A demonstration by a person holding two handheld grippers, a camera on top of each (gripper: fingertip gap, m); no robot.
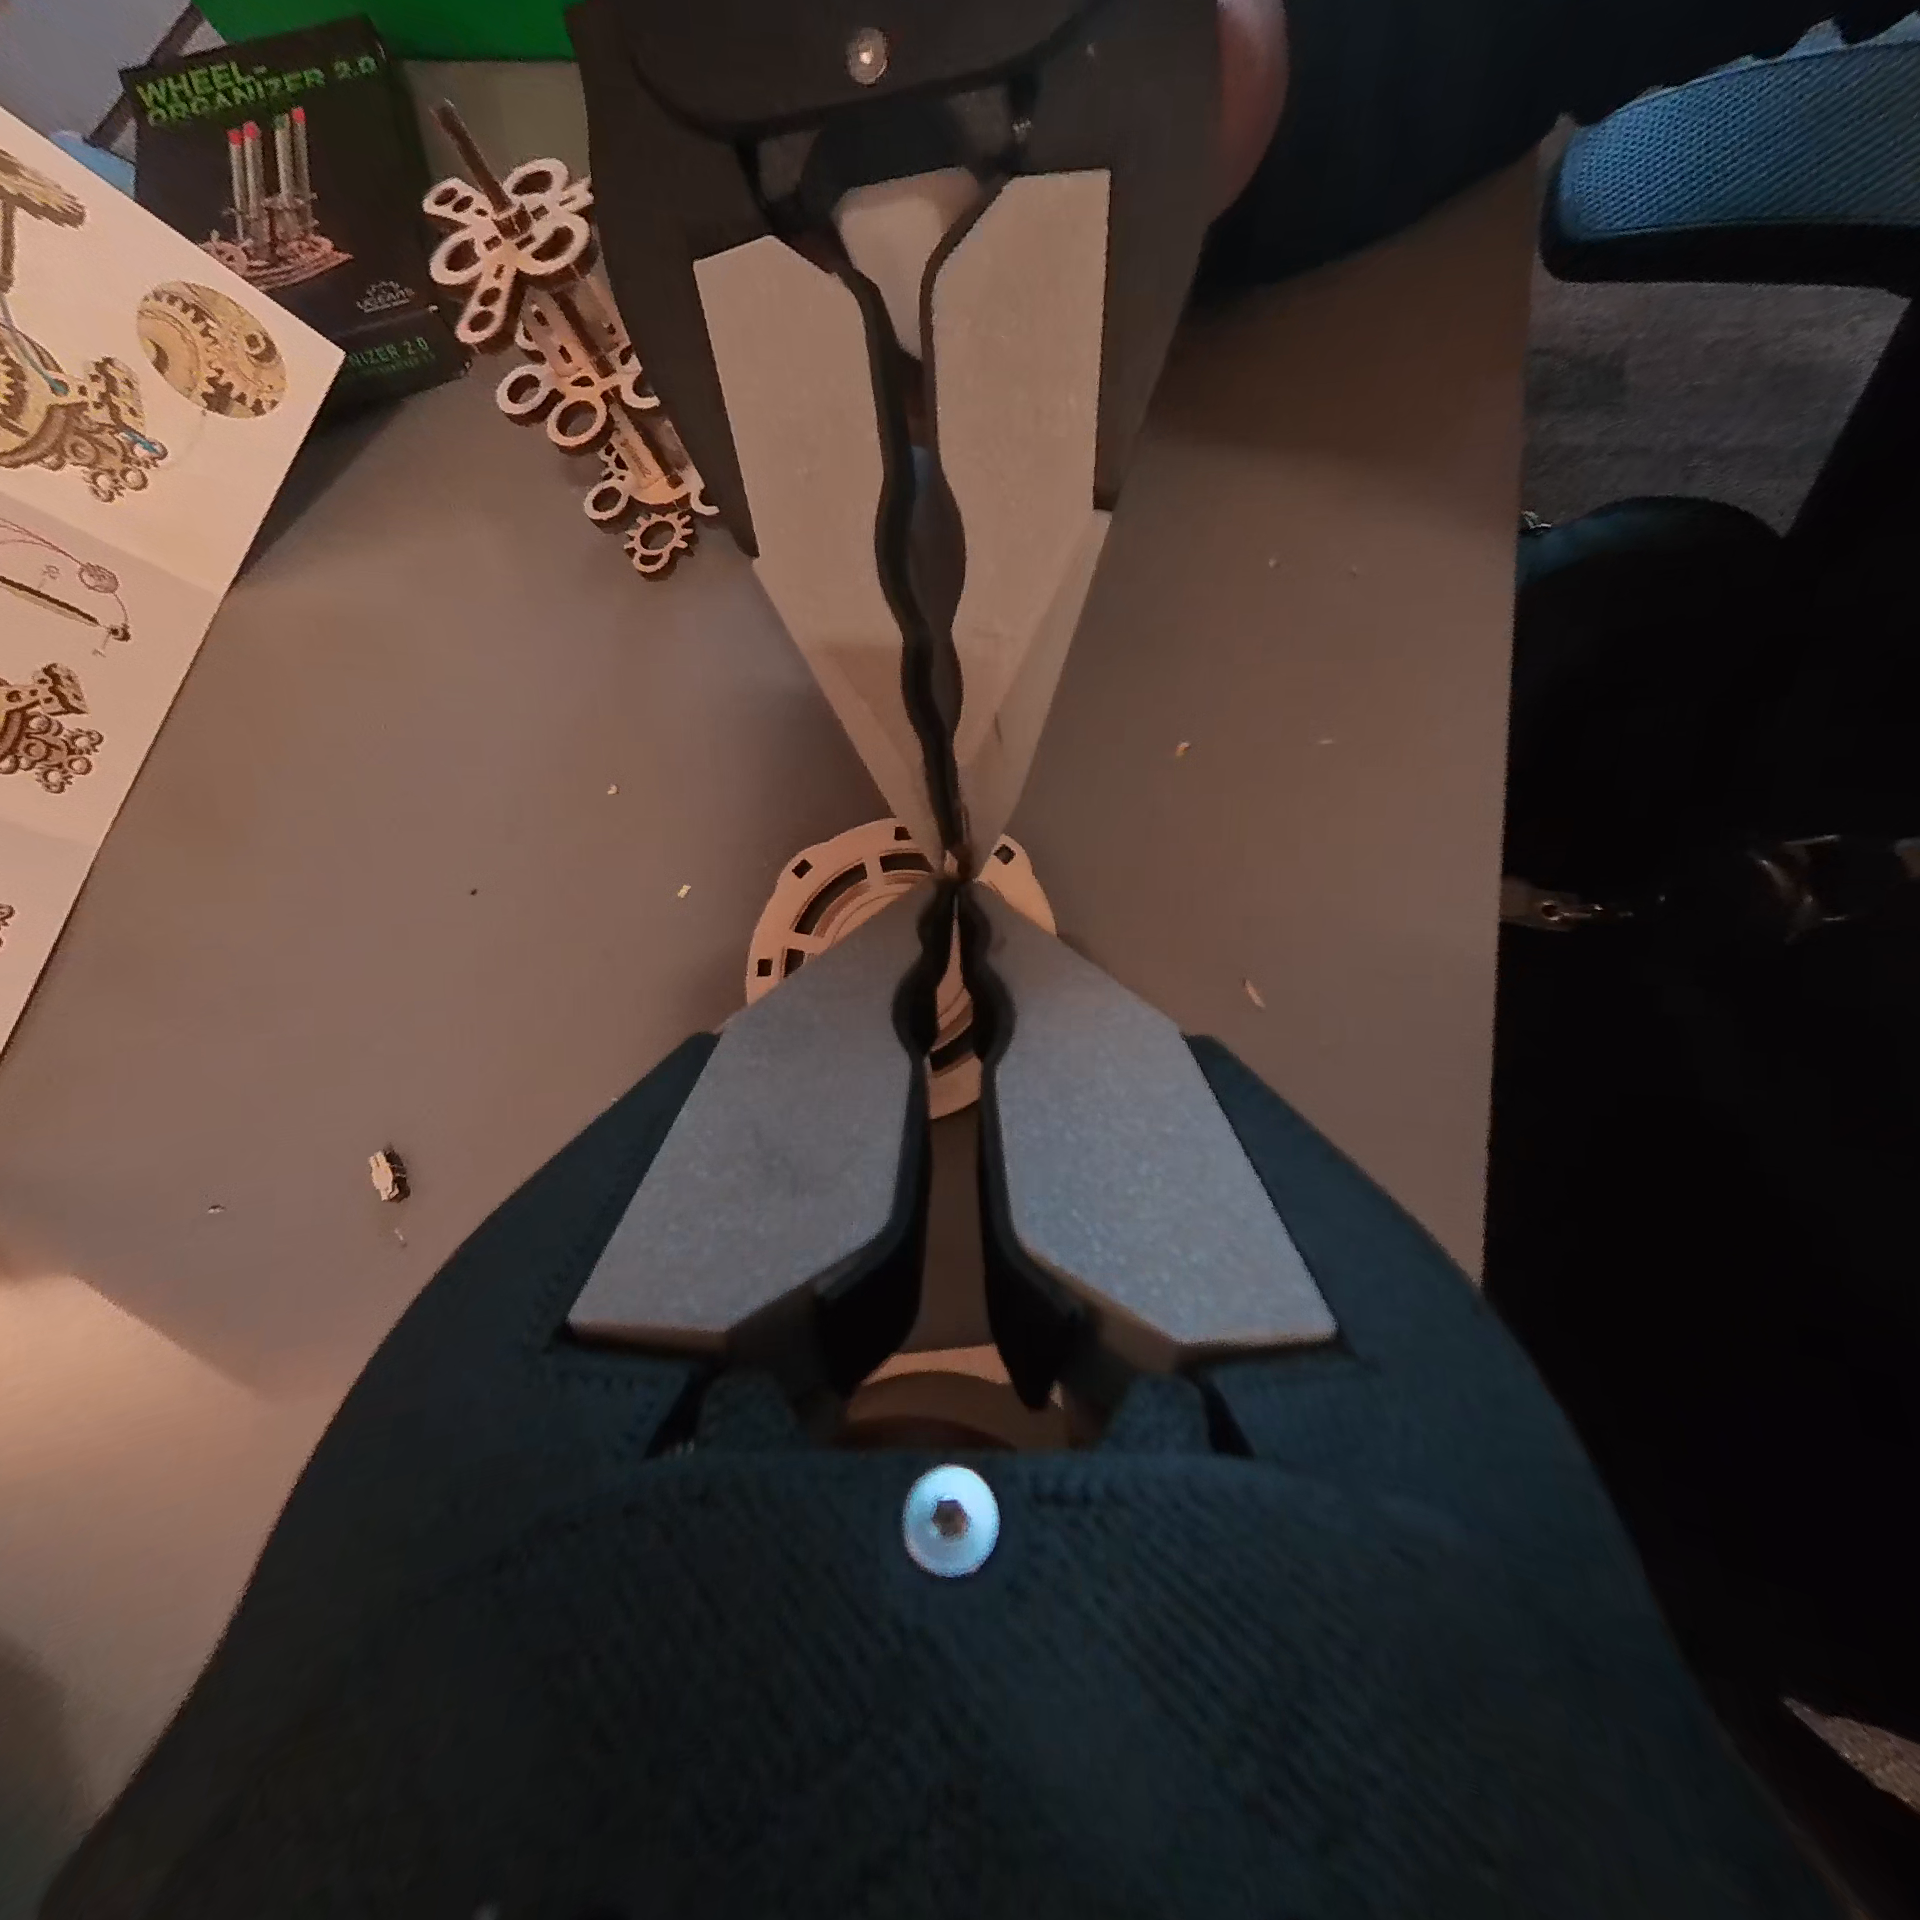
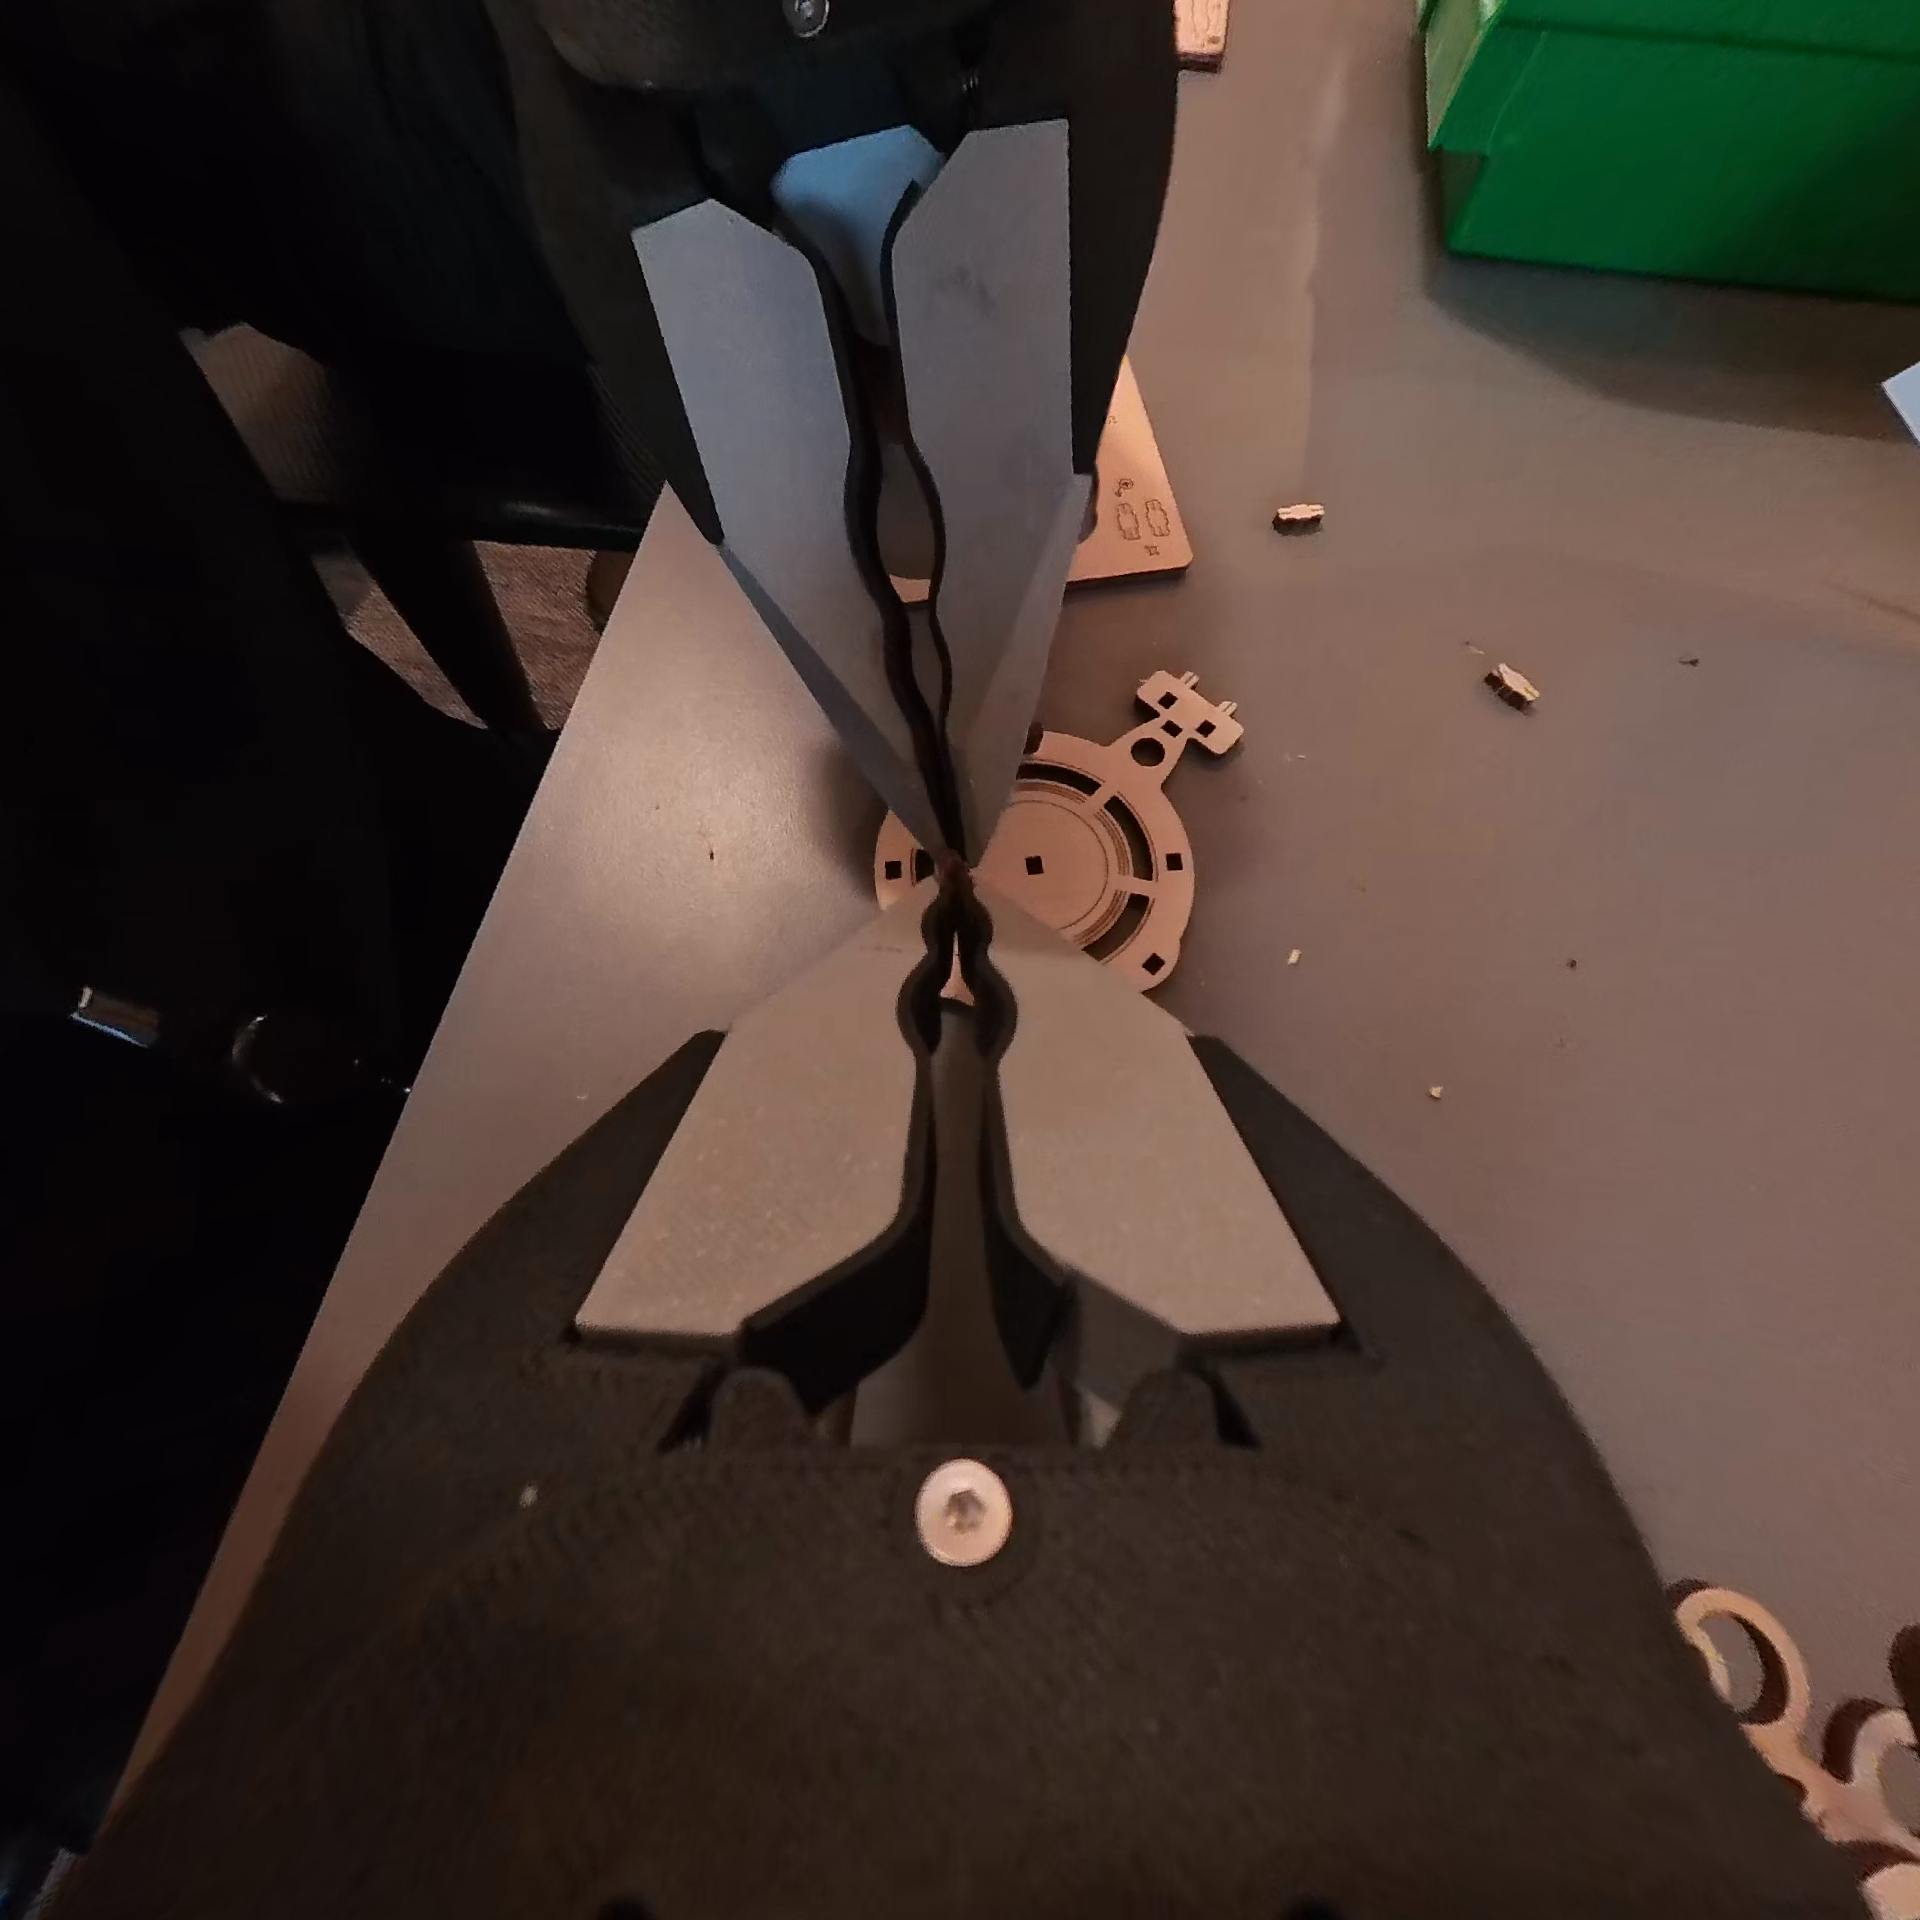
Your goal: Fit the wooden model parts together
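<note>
A round wooden disc with slots (image 1: pixel 821 925) lies flat on the grey table (image 1: pixel 468 831). It also shows in the right wrist view (image 2: pixel 1081 862), with a small keyed tab at its far edge. My left gripper (image 1: pixel 951 914) and my right gripper (image 2: pixel 956 909) are both shut and meet tip to tip just above the disc. The right gripper (image 1: pixel 948 852) comes in from the top of the left wrist view, and the left gripper (image 2: pixel 948 847) does so in the right wrist view. A tiny brownish speck sits where the tips meet; I cannot tell which gripper pinches it.
A wooden assembly of ringed petals on a rod (image 1: pixel 561 343), a dark box (image 1: pixel 281 197) and an instruction sheet (image 1: pixel 125 436) lie far left. A punched wooden sheet (image 2: pixel 1138 499), a green box (image 2: pixel 1683 145) and loose small pieces (image 2: pixel 1512 686) are nearby. The table edge (image 1: pixel 1496 831) is close. Left and right tips are no more than a few centimetres apart.
</note>
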